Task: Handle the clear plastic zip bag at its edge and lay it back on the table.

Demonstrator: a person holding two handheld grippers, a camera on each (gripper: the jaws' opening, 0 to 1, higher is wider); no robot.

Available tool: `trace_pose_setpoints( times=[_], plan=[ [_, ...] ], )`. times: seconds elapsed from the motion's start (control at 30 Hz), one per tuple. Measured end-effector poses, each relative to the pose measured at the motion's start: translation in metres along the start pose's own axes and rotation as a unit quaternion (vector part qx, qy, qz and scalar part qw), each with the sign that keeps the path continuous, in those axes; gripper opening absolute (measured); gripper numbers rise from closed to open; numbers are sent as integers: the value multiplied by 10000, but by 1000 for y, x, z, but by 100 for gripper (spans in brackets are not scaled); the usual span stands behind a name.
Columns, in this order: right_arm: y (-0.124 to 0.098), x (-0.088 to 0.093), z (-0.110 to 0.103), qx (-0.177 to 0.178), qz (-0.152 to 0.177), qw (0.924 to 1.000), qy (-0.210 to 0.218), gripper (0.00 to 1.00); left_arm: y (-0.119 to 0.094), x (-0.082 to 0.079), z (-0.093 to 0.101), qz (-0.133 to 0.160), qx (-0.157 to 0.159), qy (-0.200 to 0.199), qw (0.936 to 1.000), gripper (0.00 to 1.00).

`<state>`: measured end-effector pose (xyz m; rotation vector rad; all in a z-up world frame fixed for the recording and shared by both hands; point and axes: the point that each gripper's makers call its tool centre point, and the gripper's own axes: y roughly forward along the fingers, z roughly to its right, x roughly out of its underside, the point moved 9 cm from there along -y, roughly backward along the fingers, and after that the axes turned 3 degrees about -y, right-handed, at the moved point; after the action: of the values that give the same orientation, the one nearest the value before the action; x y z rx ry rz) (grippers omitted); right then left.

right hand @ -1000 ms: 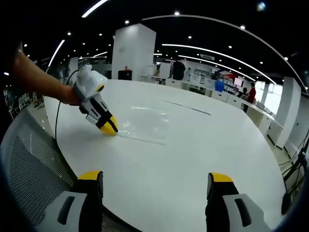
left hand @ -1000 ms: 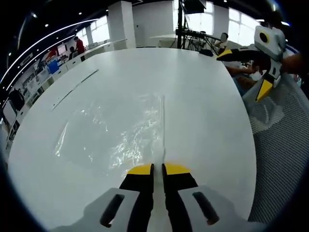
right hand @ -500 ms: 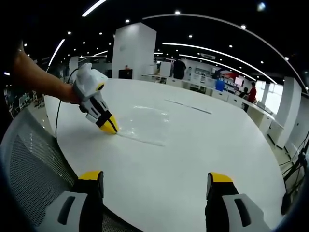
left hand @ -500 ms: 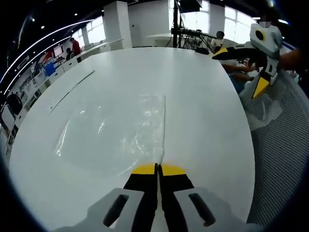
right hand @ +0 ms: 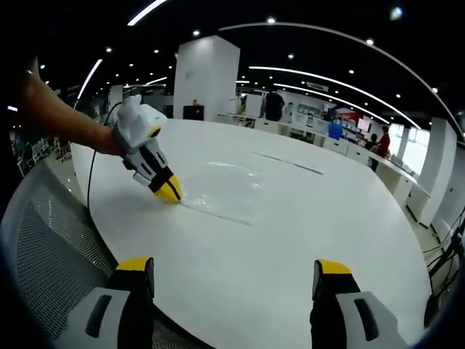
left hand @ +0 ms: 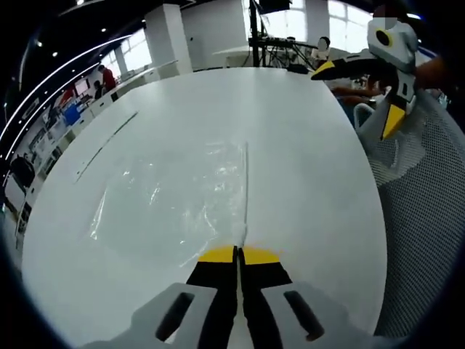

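White and round, the table (left hand: 305,145) spreads out ahead of me in a big open office hall with ceiling light strips, a white pillar (right hand: 205,76) and people (right hand: 379,142) standing at desks far behind. Flat on the tabletop lies the clear plastic zip bag (left hand: 178,196), crinkled and catching glints of light, its straight zip edge (left hand: 245,189) running away from me in the left gripper view. My left gripper (left hand: 237,254) has its yellow-tipped jaws pressed together right at the near end of that zip edge, pinching the bag's corner down at the table surface. From the right gripper view I see the same thing sideways on: left gripper (right hand: 168,192) angled down with its yellow tip touching the table at the bag's (right hand: 225,190) near corner, my forearm (right hand: 62,120) reaching in from the left. My right gripper (right hand: 232,273) hangs well apart from the bag, near the table's rim, jaws spread wide with nothing between them. In the left gripper view it shows up at the upper right (left hand: 385,73), above a grey mesh chair back (left hand: 425,218) that sits beside the table edge.
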<state>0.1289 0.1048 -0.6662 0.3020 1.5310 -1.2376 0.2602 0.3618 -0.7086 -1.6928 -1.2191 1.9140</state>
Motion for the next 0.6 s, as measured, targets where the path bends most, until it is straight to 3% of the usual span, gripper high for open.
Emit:
trace_pose_setpoints(
  times=[0.6],
  plan=[
    [-1,-5,-4,-76,-38,9997,-222,91,-25,-6,17,-12,1,200,9998,0]
  ],
)
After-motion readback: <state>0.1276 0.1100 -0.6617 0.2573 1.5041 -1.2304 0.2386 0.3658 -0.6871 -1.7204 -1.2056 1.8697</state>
